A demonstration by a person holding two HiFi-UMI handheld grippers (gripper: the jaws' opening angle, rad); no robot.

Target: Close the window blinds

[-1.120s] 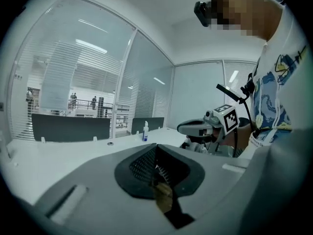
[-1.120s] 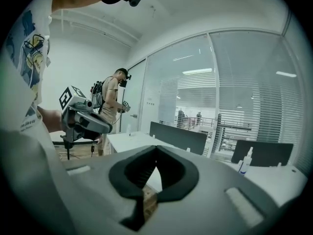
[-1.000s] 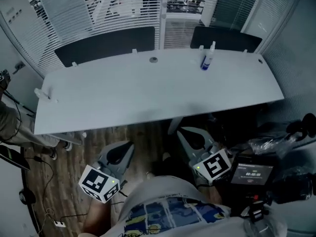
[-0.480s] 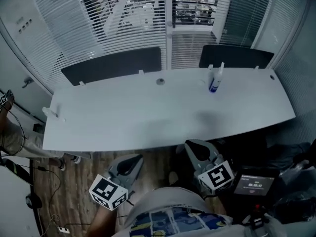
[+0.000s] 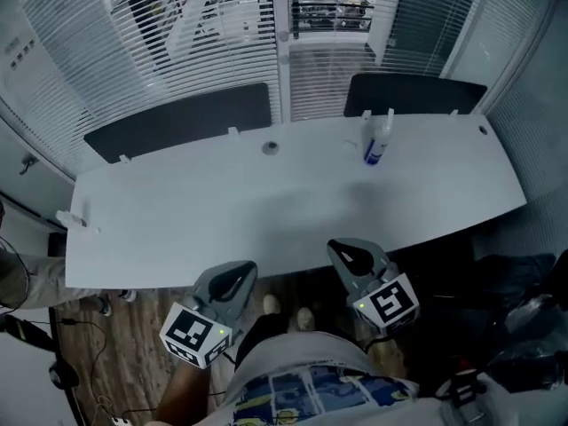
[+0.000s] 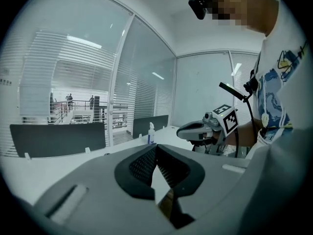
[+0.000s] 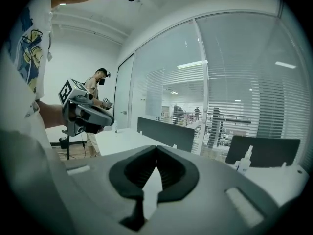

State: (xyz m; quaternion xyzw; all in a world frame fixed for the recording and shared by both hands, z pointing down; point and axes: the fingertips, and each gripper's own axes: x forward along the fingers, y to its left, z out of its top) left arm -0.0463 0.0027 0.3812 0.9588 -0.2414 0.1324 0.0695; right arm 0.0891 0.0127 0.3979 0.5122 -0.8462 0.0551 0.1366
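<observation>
Left hand-held gripper (image 5: 240,272), right hand-held gripper (image 5: 346,252) — both pressed together (empty); one bottle (image 5: 376,140).

Overhead, two low views; desk (image 5: 266,211) seemingly shared

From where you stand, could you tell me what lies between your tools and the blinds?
The white desk, a spray bottle near its far edge, then two dark panels; the head view shows it.
</observation>
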